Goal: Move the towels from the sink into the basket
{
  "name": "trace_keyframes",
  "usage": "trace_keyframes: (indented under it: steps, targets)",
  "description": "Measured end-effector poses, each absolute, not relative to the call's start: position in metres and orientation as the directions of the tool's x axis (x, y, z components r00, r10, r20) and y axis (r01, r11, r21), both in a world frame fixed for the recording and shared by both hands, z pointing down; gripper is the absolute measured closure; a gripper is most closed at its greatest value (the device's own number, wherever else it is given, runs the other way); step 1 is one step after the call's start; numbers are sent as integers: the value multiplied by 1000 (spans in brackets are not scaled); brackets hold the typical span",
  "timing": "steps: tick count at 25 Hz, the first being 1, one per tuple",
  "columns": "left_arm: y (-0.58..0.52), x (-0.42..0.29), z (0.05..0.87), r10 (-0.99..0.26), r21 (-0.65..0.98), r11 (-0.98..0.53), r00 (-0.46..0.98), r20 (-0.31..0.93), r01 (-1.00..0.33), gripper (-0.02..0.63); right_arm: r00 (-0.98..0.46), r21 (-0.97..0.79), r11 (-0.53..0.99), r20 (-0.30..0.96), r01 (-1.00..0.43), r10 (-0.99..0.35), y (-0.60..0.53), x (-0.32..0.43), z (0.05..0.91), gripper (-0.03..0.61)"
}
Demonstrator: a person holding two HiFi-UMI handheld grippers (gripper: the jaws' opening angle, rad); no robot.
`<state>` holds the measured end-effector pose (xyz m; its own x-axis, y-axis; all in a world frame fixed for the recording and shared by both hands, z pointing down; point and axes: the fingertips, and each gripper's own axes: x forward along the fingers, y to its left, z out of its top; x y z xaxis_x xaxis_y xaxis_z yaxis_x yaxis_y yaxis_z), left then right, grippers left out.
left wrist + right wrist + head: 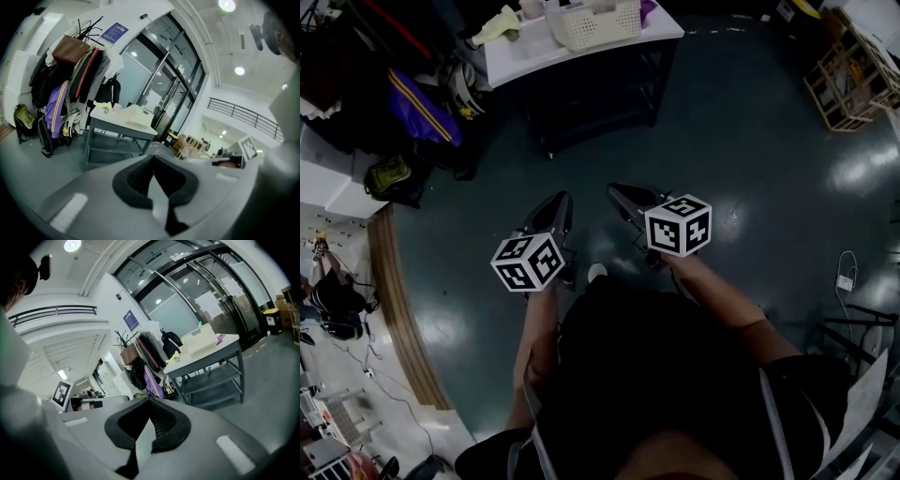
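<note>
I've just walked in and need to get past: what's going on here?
A person holds a left gripper and a right gripper out in front, both shut and empty. They stand on the floor, short of the white table with the basket and a yellowish cloth on it. No sink shows; nothing is handled yet.

Open floor (741, 141) ahead up to the table (514, 60) — bags (417, 108) heaped at its left.

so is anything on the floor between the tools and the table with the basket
Nothing visible. Bare floor runs from the left tool and right tool to the table holding the basket. The bags sit off to the left, a wooden rack off to the right.
</note>
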<state>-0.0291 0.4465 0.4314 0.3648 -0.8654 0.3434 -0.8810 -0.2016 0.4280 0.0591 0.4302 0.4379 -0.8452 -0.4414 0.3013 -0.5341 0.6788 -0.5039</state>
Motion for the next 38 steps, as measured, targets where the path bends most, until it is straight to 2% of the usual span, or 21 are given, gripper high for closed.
trace_keyframes:
  steps: [18, 30, 38]
  targets:
    - [372, -139, 445, -832, 462, -251, 433, 347, -851, 609, -819, -476, 667, 318, -573, -477, 349, -44, 441, 580]
    - [309, -155, 444, -855, 458, -203, 385, 348, -866, 609, -815, -455, 676, 320, -579, -483, 271, -55, 438, 581]
    - [243, -137, 429, -863, 445, -210, 379, 334, -870, 609, -822, -439, 696, 344, -568, -454, 208, -44, 433, 581]
